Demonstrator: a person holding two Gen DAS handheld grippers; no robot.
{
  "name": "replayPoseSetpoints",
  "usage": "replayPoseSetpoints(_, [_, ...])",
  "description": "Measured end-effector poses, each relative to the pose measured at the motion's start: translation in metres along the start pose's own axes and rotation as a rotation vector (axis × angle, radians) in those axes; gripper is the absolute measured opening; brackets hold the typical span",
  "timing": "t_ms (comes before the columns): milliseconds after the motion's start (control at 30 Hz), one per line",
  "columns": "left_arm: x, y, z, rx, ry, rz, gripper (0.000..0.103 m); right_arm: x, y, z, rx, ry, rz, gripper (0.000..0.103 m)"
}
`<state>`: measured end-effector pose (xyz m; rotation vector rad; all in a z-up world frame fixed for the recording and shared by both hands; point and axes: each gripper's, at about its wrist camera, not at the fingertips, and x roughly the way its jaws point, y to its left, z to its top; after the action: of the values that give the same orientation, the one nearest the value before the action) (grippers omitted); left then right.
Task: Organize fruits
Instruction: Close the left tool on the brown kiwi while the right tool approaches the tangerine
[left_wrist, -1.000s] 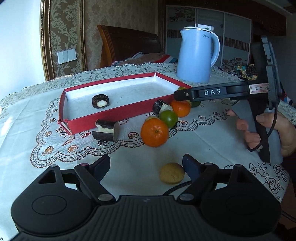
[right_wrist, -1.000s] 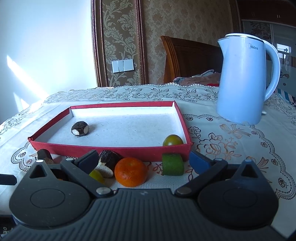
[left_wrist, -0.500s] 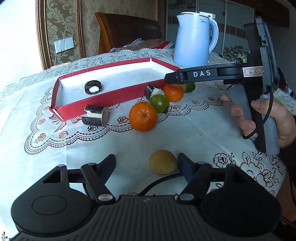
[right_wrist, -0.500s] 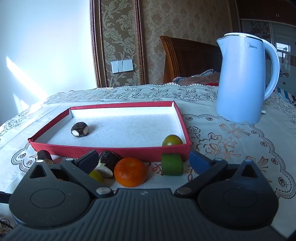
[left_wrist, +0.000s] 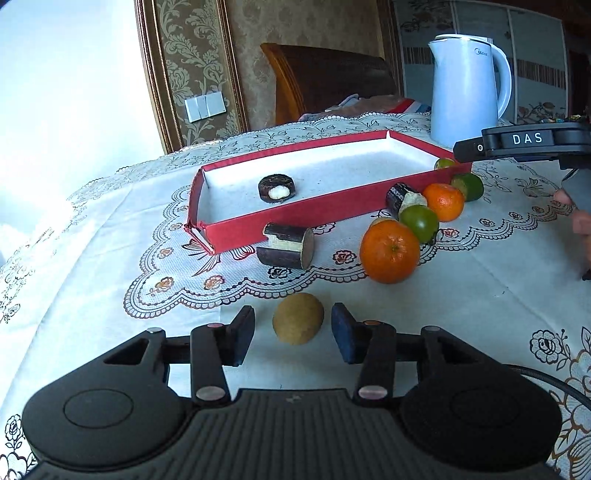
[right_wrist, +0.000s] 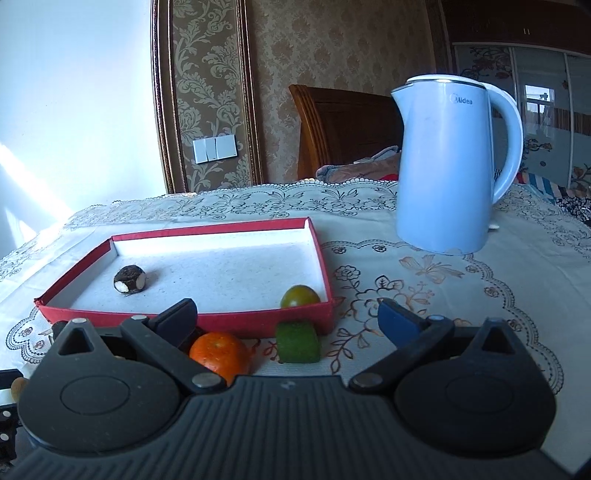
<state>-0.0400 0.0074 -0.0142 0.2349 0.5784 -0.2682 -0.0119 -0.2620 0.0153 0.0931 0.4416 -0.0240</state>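
A red tray (left_wrist: 295, 225) with a white floor holds a dark round piece (left_wrist: 276, 188) and a green-brown fruit (right_wrist: 300, 296) in its near right corner. In front of it lie a dark cut log piece (left_wrist: 288, 245), a large orange (left_wrist: 389, 252), a green fruit (left_wrist: 419, 221), a small orange (left_wrist: 443, 202) and a green piece (left_wrist: 468, 186). My left gripper (left_wrist: 293, 330) is open with a tan kiwi-like fruit (left_wrist: 297, 323) between its fingers, not gripped. My right gripper (right_wrist: 288, 319) is open above the small orange (right_wrist: 219, 350) and green piece (right_wrist: 297, 341).
A light blue kettle (left_wrist: 469, 85) stands behind the tray's right end on the lace tablecloth (left_wrist: 110, 314). A wooden chair (left_wrist: 325, 81) is behind the table. The right gripper's body marked DAS (left_wrist: 524, 142) and the hand holding it fill the right side.
My left gripper has moved right and forward so the tan fruit now lies centred between its open fingers. The right gripper has shifted slightly left and stays open.
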Motion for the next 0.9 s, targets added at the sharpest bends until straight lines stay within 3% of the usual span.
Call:
replayPoseSetpoints(233, [0.003,0.013,0.001,-0.076,0.018,-0.047,0.049,0.001,0.002,-0.013,-0.068,0.094,0.064,0.102])
replayPoseSetpoints(467, [0.004,0.011,0.001,-0.074,0.018,-0.035,0.051,0.005,0.03,-0.019,-0.205,0.109,0.089,0.092])
replayPoseSetpoints(700, [0.003,0.012,0.001,-0.083,0.02,-0.04,0.052,0.018,0.035,-0.015,-0.2,0.149,0.118,0.081])
replayPoseSetpoints(900, [0.004,0.013,0.001,-0.086,0.021,-0.042,0.052,0.026,0.042,-0.015,-0.23,0.165,0.096,0.08])
